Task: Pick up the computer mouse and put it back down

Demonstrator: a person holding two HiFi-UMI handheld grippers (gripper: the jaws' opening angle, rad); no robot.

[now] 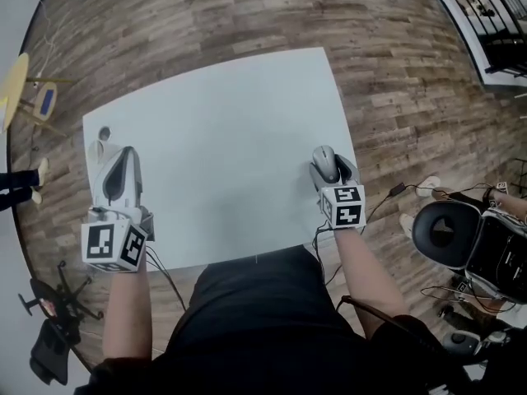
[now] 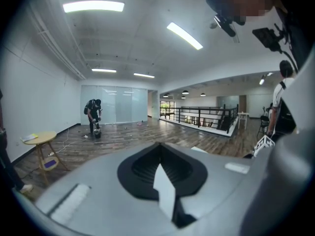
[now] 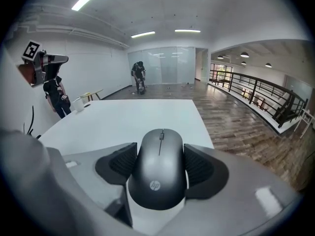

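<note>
- 2 × marker cubes (image 1: 343, 206), one on each pair of tongs, over the table's near edge.
- 1 × right tongs (image 1: 331, 171), at the table's near right corner; jaws spread wide and clamped on the two sides of the mouse.
- 1 × mouse (image 3: 158, 178), dark, gripped between the ribbed pads over the table's near right corner, scroll wheel pointing to the far edge. Seemingly just clear of the tabletop; contact not ruled out.
- 1 × left tongs (image 1: 126, 156), over the table's near left part; jaws together, nothing between them.
- Step in hand, by judgement: the pick-up half, with the grip made and the lift at its start.
- Next move, by judgement: a level descent back onto the table, the squeeze held until the underside rests flat, the jaws parted only then. Care needed with the smooth, rounded shell, likely to slip from a loosened grip.
- 1 × table (image 1: 222, 113), white, otherwise nearly bare.
- 1 × small cup-like thing (image 1: 104, 134), at the table's far left corner; too small to identify.
- 1 × round yellow side table (image 1: 15, 89), on the wooden floor left of the table.
- 1 × person (image 3: 139, 77), well beyond the table's far edge.
</note>
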